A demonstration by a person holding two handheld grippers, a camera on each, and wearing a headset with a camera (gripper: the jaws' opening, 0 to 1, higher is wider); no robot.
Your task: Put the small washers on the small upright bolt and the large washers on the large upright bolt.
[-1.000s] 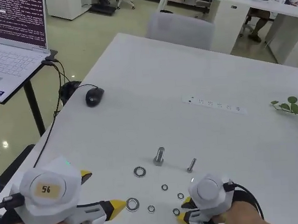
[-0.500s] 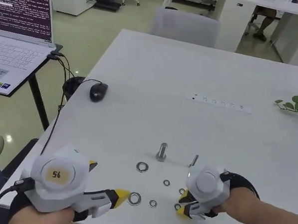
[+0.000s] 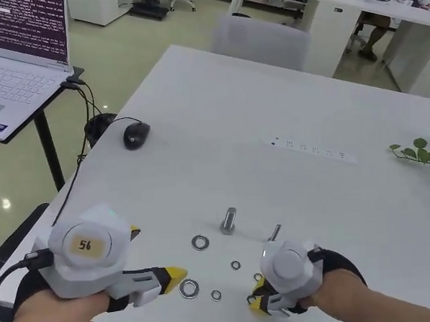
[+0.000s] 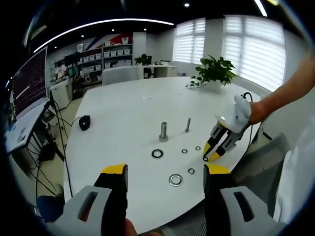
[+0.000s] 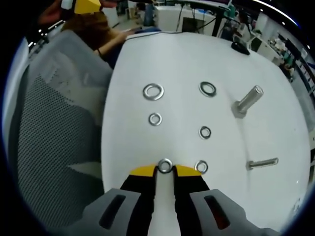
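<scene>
Near edge of worktop (image 3: 197, 104): right gripper (image 5: 165, 170), jaws nearly closed, pinches small washer (image 5: 165, 165) at its tips, likely bound for small bolt (image 5: 263, 163); whether lifted, cannot tell. Left gripper (image 4: 166, 170), jaws wide apart, holding nothing, hangs over near edge facing nearer large washer (image 4: 175, 180), seemingly its next pick. Count: four small washers including pinched one, two large washers. Farther in: large bolt (image 5: 246, 102) and small bolt, one each, standing on heads so washers can drop over shanks; both bare.

Left gripper (image 4: 166, 170) gapes, right gripper (image 5: 165, 170) pinches small washer (image 5: 165, 165).
</scene>
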